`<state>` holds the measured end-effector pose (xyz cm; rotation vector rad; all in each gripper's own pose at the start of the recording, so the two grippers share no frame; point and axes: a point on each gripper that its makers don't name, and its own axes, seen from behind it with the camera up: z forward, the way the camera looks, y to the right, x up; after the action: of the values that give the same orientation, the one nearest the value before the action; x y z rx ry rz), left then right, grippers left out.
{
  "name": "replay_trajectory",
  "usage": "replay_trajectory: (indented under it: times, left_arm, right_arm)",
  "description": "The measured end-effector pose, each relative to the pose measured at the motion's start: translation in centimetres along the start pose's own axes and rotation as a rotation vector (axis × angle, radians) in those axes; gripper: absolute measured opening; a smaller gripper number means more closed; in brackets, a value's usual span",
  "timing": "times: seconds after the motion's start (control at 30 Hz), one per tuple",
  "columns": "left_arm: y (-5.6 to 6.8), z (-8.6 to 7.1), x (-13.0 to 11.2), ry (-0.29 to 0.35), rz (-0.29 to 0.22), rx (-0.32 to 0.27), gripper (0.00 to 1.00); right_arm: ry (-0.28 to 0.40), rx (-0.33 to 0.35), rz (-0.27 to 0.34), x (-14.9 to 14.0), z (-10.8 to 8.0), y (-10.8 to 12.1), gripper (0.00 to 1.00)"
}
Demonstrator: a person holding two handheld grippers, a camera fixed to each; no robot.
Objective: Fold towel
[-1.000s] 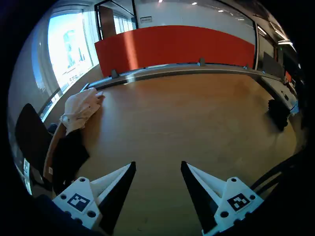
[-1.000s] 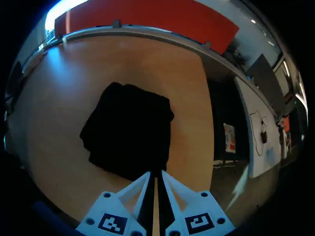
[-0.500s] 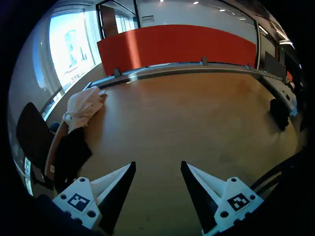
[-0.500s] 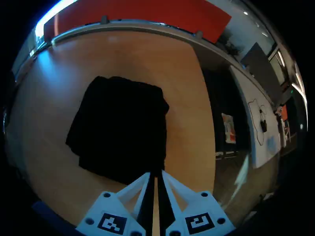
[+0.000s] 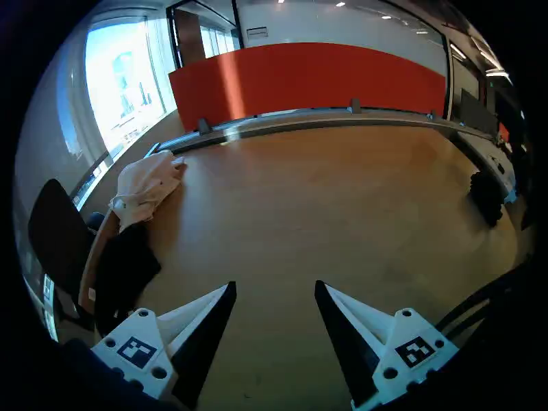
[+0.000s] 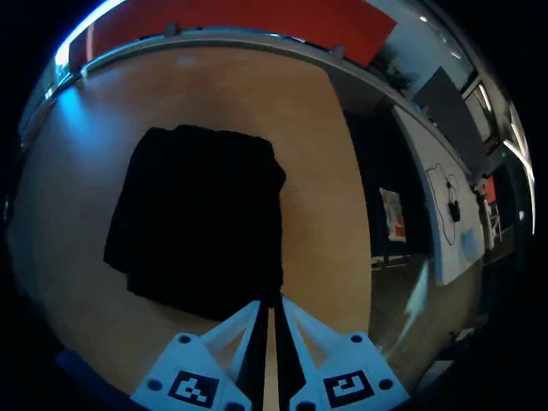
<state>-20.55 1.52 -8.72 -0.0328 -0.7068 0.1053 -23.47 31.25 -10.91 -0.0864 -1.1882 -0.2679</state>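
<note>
At the bottom of the left gripper view my left gripper [image 5: 274, 283] gapes wide over the orange-brown wooden tabletop [image 5: 308, 205]; the black cloth towel [image 5: 486, 197] lies far off, right edge; bottom centre of the right gripper view, my right gripper [image 6: 272, 301], narrowed to a slit, sits at its near edge, clearly nearer; whether it pinches cloth I cannot tell.

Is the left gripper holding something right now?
No, the left gripper is open, with just the bare wooden table showing in the gap.
</note>
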Motion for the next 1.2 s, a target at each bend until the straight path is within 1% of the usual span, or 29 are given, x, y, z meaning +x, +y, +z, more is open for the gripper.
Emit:
replay_trajectory:
  times: [0.13,0.27,0.43,0.47,0.53,0.73,0.8,0.9,1.2]
  left_arm:
    - [0.0,0.0,0.0,0.0,0.0,0.0,0.84]
    - [-0.1,0.0,0.0,0.0,0.0,0.001,0.84]
    - [-0.1,0.0,0.2,0.004,-0.002,0.0,0.84]
    - [-0.1,0.0,0.2,0.005,-0.002,-0.001,0.84]
    - [-0.1,0.0,0.2,0.006,-0.003,-0.002,0.84]
    - [0.1,0.1,0.3,0.007,-0.006,-0.006,0.84]
    - [0.1,0.1,0.3,0.008,-0.006,-0.008,0.84]
    - [0.2,0.1,0.3,0.01,-0.005,-0.009,0.84]
    - [-0.1,0.1,0.6,0.02,-0.014,-0.01,0.84]
  right_arm:
    - [-0.003,-0.006,0.005,-0.1,0.1,0.1,0.07]
    - [-0.001,-0.015,0.01,-0.1,0.0,0.3,0.13]
    - [0.001,-0.034,0.023,-0.4,-0.2,0.8,0.35]
    - [0.002,-0.04,0.028,-0.5,-0.3,0.9,0.41]
    - [0.006,-0.048,0.037,-0.6,-0.5,1.1,0.6]
    - [0.021,-0.072,0.058,-0.7,-1.1,1.6,0.92]
    - [0.025,-0.084,0.062,-0.8,-1.3,1.7,0.95]
    - [0.032,-0.089,0.066,-0.8,-1.6,1.7,0.95]
    - [0.074,-0.07,0.077,-0.3,-3.1,0.5,0.95]
